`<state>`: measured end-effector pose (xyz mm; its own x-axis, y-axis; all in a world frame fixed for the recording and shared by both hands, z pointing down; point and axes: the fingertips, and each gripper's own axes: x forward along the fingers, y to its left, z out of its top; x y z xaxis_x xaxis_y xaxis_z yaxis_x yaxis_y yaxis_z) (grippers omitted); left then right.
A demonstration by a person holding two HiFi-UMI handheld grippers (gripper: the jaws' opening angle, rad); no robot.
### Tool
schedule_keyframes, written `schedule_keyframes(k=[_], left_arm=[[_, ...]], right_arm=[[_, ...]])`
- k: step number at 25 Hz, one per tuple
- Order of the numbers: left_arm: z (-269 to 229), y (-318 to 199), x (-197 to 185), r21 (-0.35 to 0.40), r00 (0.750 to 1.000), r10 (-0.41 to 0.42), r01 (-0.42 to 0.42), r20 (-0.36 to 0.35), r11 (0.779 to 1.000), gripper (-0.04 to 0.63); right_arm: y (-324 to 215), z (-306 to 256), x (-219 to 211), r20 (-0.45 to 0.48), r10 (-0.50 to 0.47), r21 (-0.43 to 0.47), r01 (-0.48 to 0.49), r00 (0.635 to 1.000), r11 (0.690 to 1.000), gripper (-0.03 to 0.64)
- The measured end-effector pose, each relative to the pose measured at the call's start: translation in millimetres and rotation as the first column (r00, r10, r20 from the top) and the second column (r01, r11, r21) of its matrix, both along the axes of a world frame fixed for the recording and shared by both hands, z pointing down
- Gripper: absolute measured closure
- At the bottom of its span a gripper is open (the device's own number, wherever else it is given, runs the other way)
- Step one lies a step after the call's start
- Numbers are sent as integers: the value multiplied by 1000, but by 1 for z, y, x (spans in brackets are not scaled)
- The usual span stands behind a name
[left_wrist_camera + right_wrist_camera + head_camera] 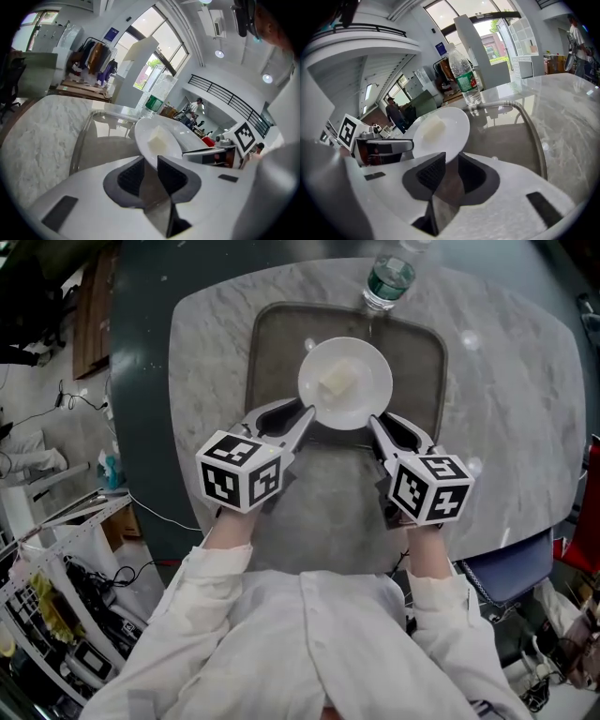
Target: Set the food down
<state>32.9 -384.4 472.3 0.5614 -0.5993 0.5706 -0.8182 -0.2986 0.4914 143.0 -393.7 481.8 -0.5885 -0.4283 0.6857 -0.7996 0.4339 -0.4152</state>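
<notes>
A white plate (361,390) carrying a pale block of food (337,381) is held over the grey tray (272,343) on the marble table. My left gripper (307,414) is shut on the plate's near left rim, and my right gripper (375,423) is shut on its near right rim. In the left gripper view the plate (176,136) with the food (157,138) runs out from between the left gripper (150,166) pads, above the tray (101,145). The right gripper view shows the plate (452,124) and food (433,127) pinched by the right gripper (451,168).
A clear water bottle (386,279) with a green label stands at the tray's far edge, also in the right gripper view as the bottle (465,77). The marble table (506,399) ends in rounded edges. Cluttered racks (56,615) stand at the left and a blue chair (511,568) at the right.
</notes>
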Motion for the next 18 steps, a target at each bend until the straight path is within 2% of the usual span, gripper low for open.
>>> schedule_keyframes(k=[13,18], left_arm=[[19,-15,3,-81,987,96,-86,125,993,509],[24,-16,2,-99,982,121,-107,147,989,506]], right_arm=[[-11,17,2,-71,-57,-46,53,996,998,563],[-11,18,3,-84,-57,-41,53,995,998,565]])
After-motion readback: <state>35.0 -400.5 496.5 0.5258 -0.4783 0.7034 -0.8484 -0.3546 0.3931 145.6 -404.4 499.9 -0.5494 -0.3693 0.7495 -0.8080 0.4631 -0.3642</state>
